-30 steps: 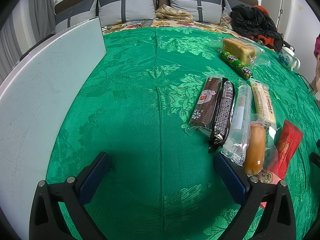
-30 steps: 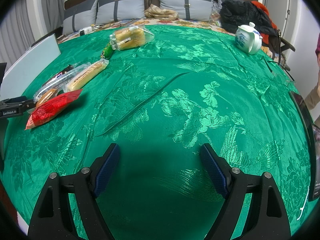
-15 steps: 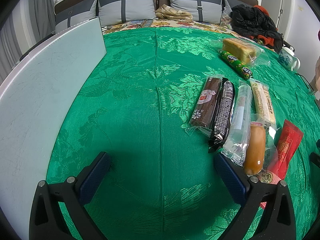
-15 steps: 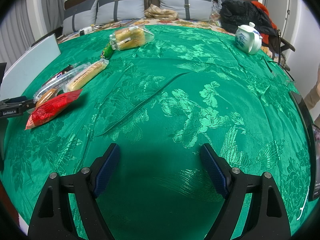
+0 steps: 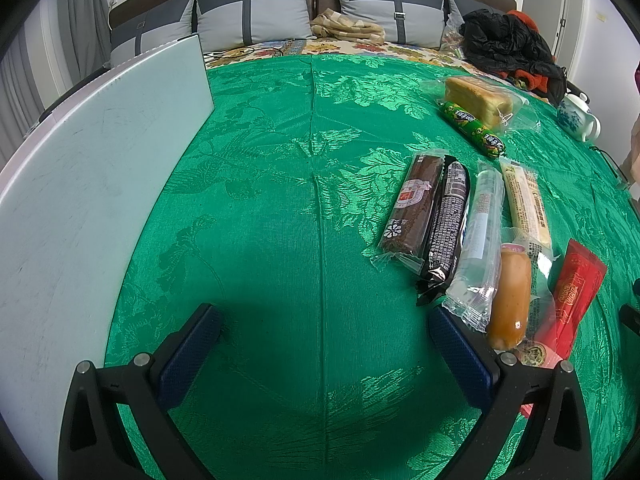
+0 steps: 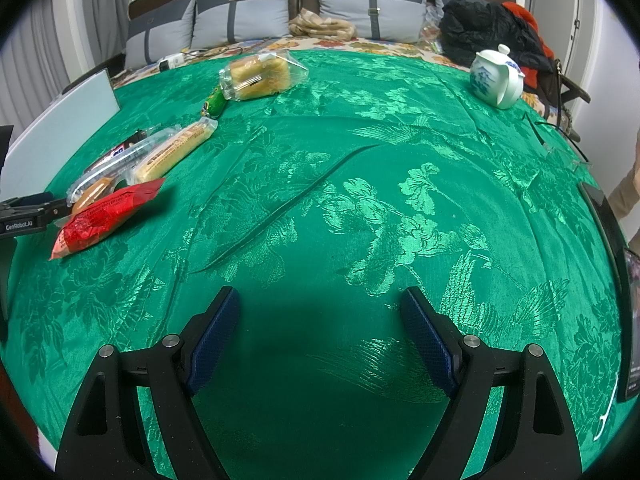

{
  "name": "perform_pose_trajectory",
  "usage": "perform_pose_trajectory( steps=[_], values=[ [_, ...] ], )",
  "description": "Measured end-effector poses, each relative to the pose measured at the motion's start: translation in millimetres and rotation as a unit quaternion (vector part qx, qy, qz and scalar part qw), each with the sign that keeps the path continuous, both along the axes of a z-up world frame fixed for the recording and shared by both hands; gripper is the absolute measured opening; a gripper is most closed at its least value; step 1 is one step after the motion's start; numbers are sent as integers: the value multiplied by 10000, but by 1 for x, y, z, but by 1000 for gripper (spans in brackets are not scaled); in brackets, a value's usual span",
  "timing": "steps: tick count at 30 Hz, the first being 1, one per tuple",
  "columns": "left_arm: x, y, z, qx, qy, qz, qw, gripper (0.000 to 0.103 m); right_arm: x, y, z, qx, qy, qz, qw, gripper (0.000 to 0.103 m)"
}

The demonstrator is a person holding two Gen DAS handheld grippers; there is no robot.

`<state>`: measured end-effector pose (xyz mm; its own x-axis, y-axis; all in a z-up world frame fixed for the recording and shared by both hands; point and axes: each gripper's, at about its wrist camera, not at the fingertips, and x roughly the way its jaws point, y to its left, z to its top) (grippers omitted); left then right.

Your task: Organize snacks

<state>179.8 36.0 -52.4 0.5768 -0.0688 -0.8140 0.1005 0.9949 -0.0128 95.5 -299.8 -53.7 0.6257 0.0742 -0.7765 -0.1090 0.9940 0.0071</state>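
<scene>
**Snacks lined up on the green cloth, both grippers empty**

In the left wrist view a row of long packets lies at right of centre, side by side, their long axes running from the lower right up toward the top of the frame, leaning slightly left. From left to right: a brown roll cake point(image 5: 412, 204) in clear wrap with a red-and-white label, a black packet point(image 5: 447, 224) covered in small white print, a clear packet point(image 5: 478, 236), a pale cream bar point(image 5: 525, 204) with printing down its side, and below that an orange sausage point(image 5: 509, 296). A red packet point(image 5: 574, 300) with gold characters lies at the far right, tilted the other way. None of that writing can be read.

Further up, a green sausage stick point(image 5: 472, 128) runs diagonally from upper left to lower right, touching a bagged sponge cake point(image 5: 478, 100).

The left gripper point(image 5: 320, 320) hangs over bare cloth with its jaws spread wide and nothing between them; its right finger sits just beside the clear packet's lower end. The right gripper point(image 6: 320, 312) is likewise spread wide and empty, well apart from the snacks, which show at the left of its view.

There, the left tool's edge reads "GenRobot.AI". The green tablecloth point(image 6: 360, 208) carries a woven flower pattern. A white board point(image 5: 88, 184) fills the left of the left view, and a white-and-blue teapot point(image 6: 496, 78) stands at upper right of the right view.
</scene>
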Motion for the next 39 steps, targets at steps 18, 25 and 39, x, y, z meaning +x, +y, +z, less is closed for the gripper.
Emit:
perform_pose_trajectory(
  steps=[18,25,39],
  values=[
    [0,-1,0,0,0,1,10000,103,0,0,0,-4,0,-3,10000,86],
    [0,0,0,1,0,2,10000,103,0,0,0,-3,-1,-7,10000,86],
    [-5,-4,2,28,481,216,9986,103,0,-1,0,-4,0,-9,10000,86]
  ],
)
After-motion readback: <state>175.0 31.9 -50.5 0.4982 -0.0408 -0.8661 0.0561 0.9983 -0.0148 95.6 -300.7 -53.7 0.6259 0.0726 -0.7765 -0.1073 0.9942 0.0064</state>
